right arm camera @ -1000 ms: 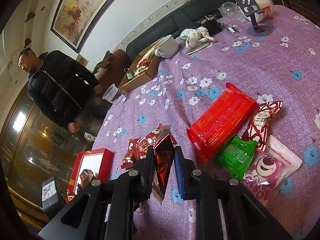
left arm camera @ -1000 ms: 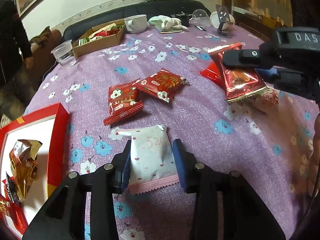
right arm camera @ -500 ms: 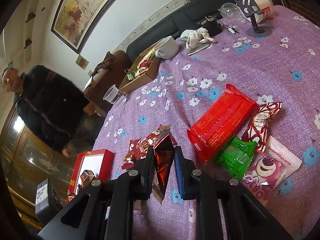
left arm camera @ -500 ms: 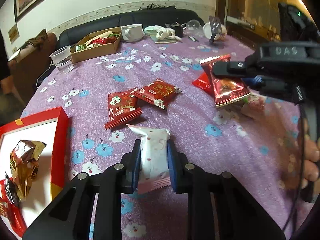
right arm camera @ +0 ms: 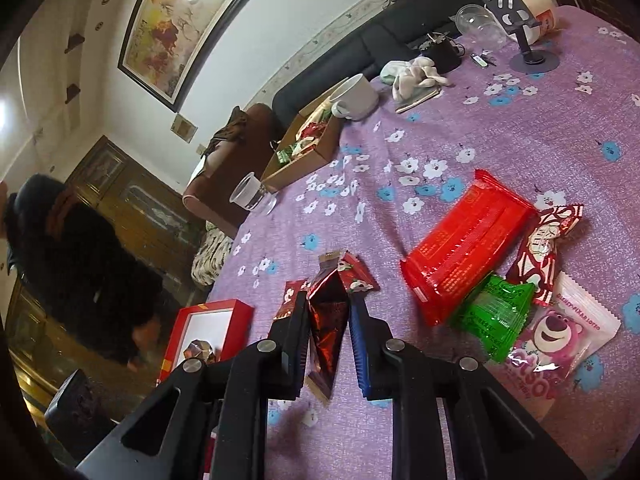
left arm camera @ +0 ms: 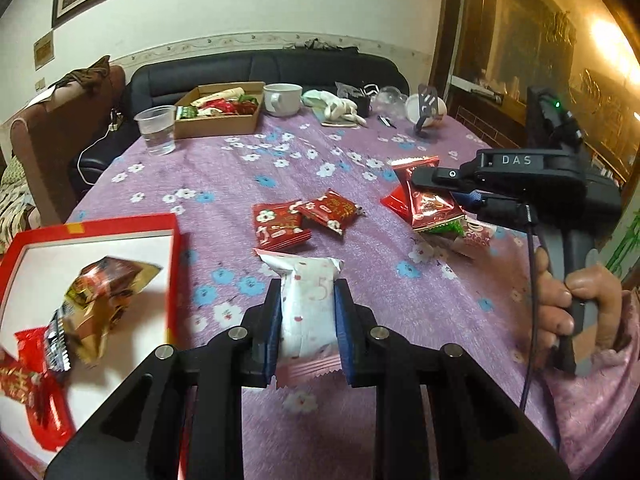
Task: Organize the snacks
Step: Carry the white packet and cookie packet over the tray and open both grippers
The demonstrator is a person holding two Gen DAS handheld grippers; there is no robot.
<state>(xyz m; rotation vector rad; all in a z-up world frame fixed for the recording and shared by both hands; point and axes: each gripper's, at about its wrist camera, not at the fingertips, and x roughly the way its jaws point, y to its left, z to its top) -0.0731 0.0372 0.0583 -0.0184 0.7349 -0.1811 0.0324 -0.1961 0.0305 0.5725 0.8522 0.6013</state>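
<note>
My left gripper (left arm camera: 306, 292) is shut on a white and pink snack packet (left arm camera: 307, 312) and holds it above the purple flowered tablecloth. A red box (left arm camera: 120, 226) with a white inside lies to its left and holds a gold packet (left arm camera: 104, 300) and red packets. My right gripper (right arm camera: 329, 312) is shut on a dark red foil packet (right arm camera: 329, 320), held in the air; it shows in the left wrist view (left arm camera: 430, 204) too. Two red packets (left arm camera: 304, 218) lie mid-table. The red box also shows in the right wrist view (right arm camera: 212, 326).
A long red pack (right arm camera: 468, 246), a green packet (right arm camera: 496, 314), a red-white packet (right arm camera: 542, 250) and a pink bear packet (right arm camera: 560, 336) lie at the right. A cardboard box of snacks (left arm camera: 218, 114), a plastic cup (left arm camera: 156, 130) and a white mug (left arm camera: 282, 98) stand at the far edge.
My left gripper closed on the white and pink packet, lifted it off the cloth and drew back toward the red box. My right gripper has kept its packet and barely moved.
</note>
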